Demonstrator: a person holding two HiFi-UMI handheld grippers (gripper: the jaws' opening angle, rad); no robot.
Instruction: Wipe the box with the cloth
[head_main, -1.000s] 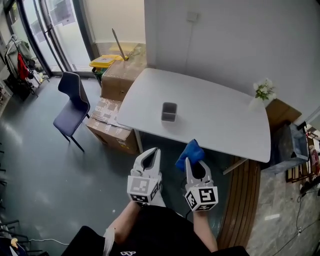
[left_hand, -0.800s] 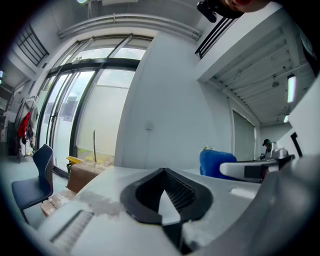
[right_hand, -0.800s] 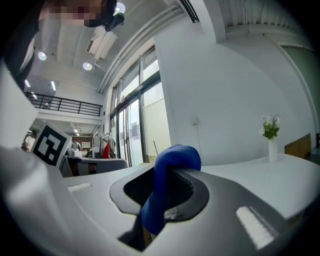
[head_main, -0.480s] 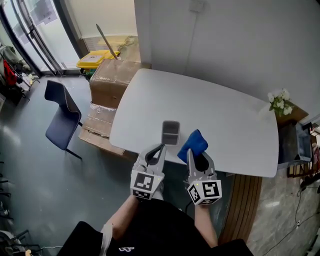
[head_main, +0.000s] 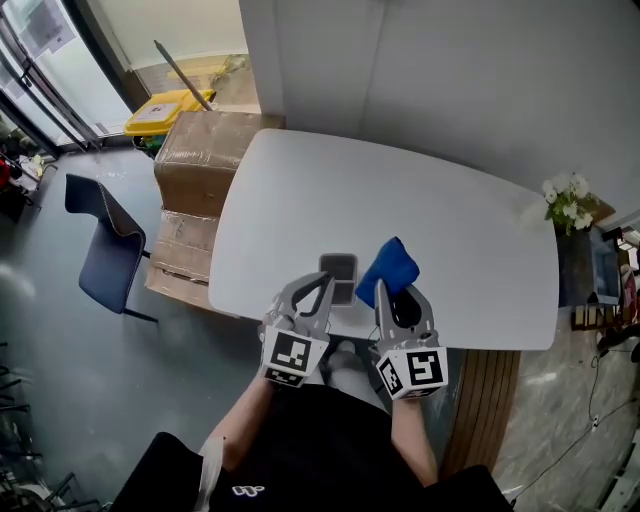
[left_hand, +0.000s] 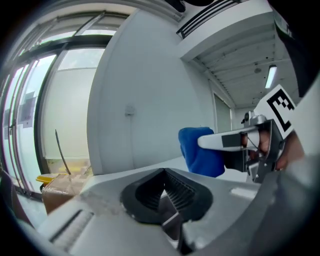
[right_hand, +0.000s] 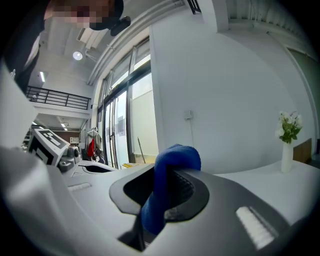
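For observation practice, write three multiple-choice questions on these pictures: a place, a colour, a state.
1. Where on the table is the box? A near edge; B far edge; C right end.
2. What colour is the cloth? A red; B blue; C green.
3. The right gripper is: A open; B shut on the cloth; C shut on the box.

1 A: little tabletop shows between it and that edge.
2 B: blue in every view.
3 B: its jaws pinch the cloth.
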